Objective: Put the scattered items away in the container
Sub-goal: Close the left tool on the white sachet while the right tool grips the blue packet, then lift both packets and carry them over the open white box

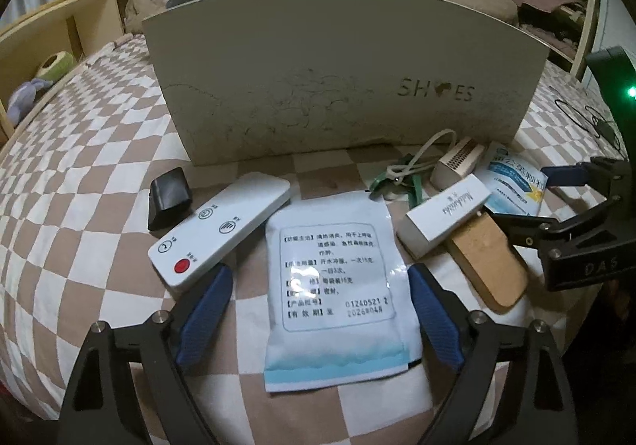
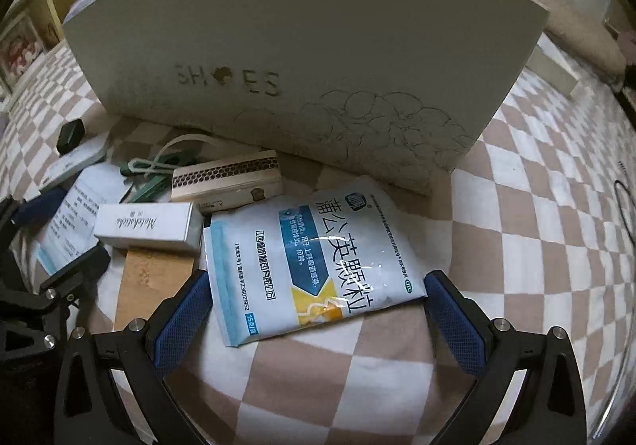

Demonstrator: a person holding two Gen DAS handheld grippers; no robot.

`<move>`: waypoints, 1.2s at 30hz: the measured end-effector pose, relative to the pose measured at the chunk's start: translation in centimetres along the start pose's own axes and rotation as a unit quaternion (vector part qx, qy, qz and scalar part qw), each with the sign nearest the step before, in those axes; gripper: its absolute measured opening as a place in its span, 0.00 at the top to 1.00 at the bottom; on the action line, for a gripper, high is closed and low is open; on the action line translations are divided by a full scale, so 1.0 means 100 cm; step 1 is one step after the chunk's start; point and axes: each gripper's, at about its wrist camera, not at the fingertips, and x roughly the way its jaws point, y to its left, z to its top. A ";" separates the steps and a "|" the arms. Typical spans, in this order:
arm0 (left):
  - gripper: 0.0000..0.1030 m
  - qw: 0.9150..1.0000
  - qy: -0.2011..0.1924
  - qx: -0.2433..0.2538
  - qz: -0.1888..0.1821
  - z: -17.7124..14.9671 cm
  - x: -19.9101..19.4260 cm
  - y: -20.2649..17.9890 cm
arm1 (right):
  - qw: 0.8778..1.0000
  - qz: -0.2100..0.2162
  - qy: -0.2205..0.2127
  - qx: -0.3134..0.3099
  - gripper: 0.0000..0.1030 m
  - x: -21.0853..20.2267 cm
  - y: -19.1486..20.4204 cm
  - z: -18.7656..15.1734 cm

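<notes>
Both tools look poised for a pick, each lined up on a flat medicine sachet lying on the checkered bed cover; nothing is held yet. The left tool (image 1: 320, 309) is spread wide, released, with the white sachet (image 1: 332, 294) lying printed side up between its blue fingers (image 1: 206, 309), apparently not yet touched. The right tool (image 2: 316, 319) is likewise released, its fingers either side of the near end of the blue-and-white sachet (image 2: 314, 262), which lies skewed, its far end close to the shoe box (image 2: 302, 59). That box stands just beyond the clutter and seems to be the container. The likely next move calls for closing on a thin, limp packet, so the fingers would need to press low against the cover and pinch an edge. Left of the white sachet lies a white remote (image 1: 220, 228) beside a black block (image 1: 169, 198); right of it a white carton (image 1: 443, 220) rests on a wooden piece (image 1: 487, 264).
</notes>
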 end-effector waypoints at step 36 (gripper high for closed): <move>0.52 0.998 -0.033 -0.017 -0.049 -0.006 -0.021 0.002 | 0.991 0.033 -0.077 0.102 0.24 -0.033 -0.026 -0.005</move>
